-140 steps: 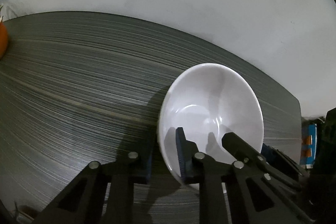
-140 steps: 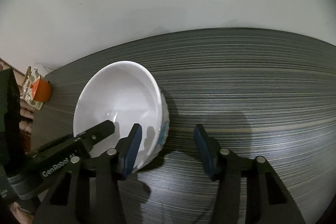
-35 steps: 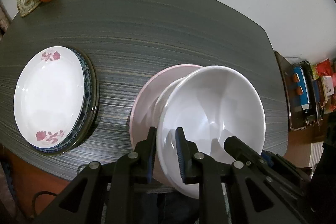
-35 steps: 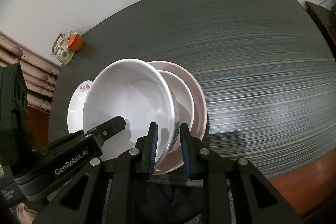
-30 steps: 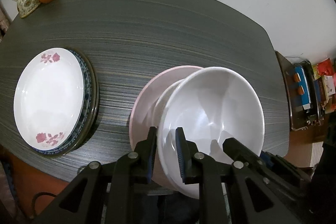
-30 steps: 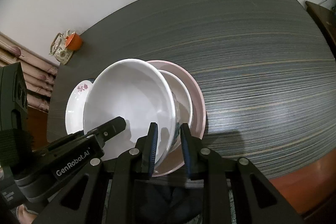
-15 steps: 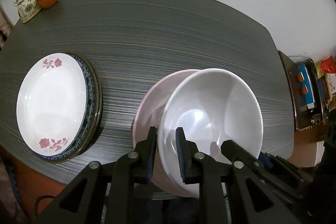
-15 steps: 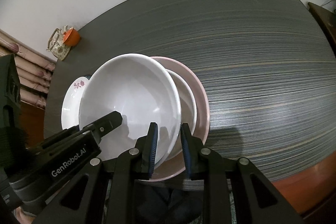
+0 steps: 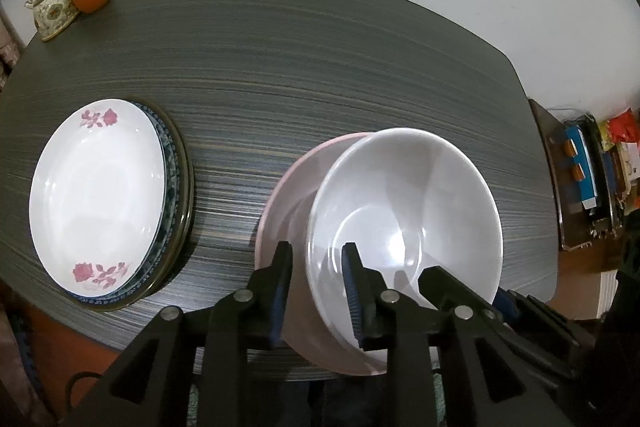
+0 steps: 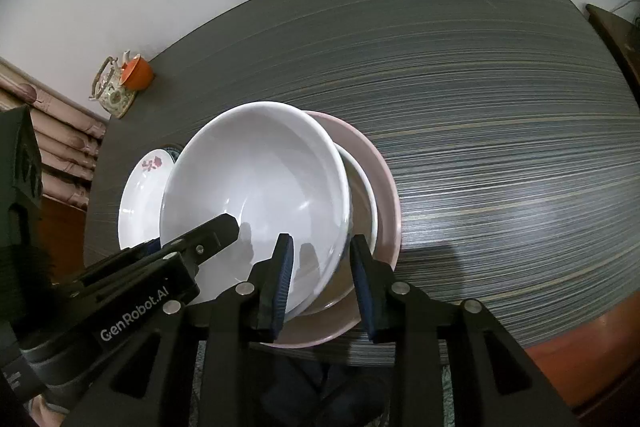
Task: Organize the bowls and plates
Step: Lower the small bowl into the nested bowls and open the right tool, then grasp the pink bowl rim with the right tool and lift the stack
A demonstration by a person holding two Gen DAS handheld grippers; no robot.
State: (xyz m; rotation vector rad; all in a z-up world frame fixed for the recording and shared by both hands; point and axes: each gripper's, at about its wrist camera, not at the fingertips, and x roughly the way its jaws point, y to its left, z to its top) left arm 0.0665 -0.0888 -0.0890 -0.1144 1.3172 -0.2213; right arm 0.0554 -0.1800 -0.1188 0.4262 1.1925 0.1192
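bowl: white bowl [image 9: 404,211] sitting in pink plate [image 9: 288,203] at table's [image 9: 320,67] near edge | left gripper [image 9: 316,283], right gripper [image 10: 320,275]: jaws just been opening, straddling rim, pads clear | far half lying open

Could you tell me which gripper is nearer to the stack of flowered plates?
Left. The left gripper straddles the white bowl's rim on the side facing the flowered plates; the right gripper straddles the far rim, with the bowl between it and the plates.
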